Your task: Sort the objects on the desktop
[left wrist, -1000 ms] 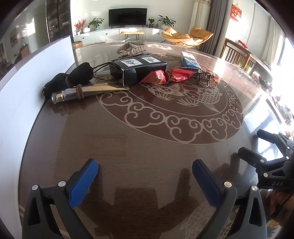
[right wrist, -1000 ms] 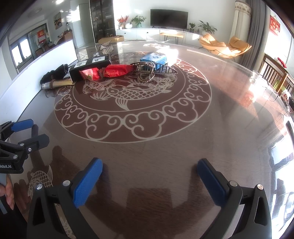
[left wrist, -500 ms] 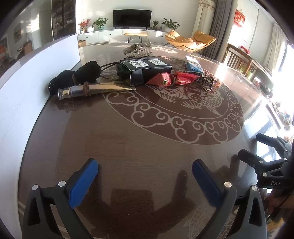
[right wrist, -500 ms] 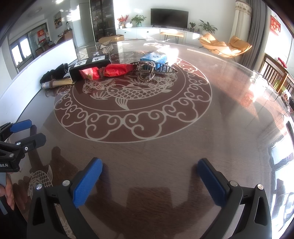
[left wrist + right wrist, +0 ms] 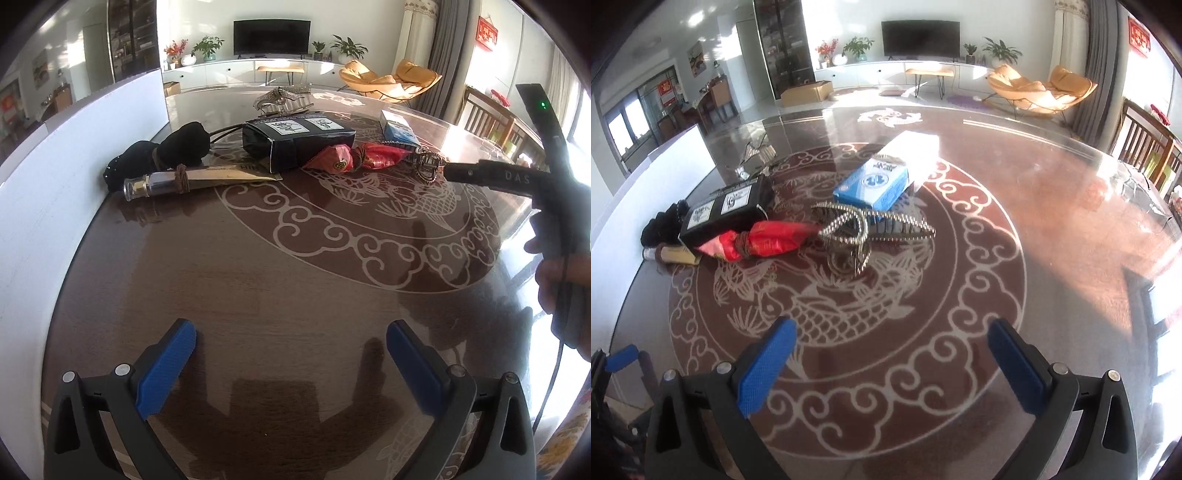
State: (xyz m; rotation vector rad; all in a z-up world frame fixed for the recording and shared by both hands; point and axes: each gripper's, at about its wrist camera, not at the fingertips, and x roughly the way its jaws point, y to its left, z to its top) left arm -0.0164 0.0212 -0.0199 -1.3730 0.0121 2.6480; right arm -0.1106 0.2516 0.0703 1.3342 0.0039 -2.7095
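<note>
Glossy round dark table (image 5: 1052, 258) with carp inlay carries the clutter at its far left. Black box (image 5: 726, 214) lies touching red wrapped packet (image 5: 768, 240); blue carton (image 5: 875, 184) sits behind beaded chain (image 5: 857, 236). Left gripper (image 5: 291, 354) and right gripper (image 5: 892, 354) hover with jaws spread wide, empty.

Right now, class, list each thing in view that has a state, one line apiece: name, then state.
Left gripper: open, empty, above the table.
Right gripper: open, empty, above the table.
Black rectangular box with white labels: closed, lying flat.
Blue and white carton: closed, lying flat.
Red foil pouch: tied at the middle, lying down.
Glass tube with cord: lying on its side.
Black cloth bundle: tied with cord.
Television: screen dark.
</note>
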